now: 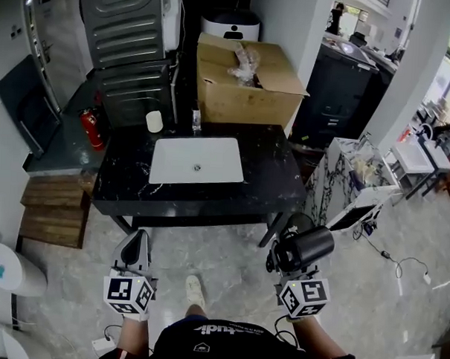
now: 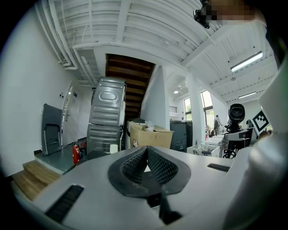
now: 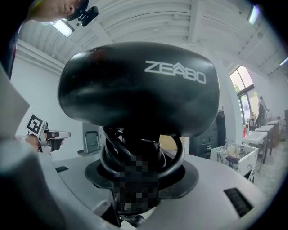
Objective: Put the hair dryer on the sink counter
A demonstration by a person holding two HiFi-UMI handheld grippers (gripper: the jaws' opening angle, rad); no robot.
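The right gripper [image 1: 286,268] is clamping the rigid, likely top-heavy dryer [image 1: 305,248] by its cord-wrapped handle, the soundest hold; the left gripper [image 1: 136,245], lower left, is riding closed and empty.

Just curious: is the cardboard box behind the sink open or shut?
Open: the cardboard box has its flaps spread, and crumpled wrapping shows inside.
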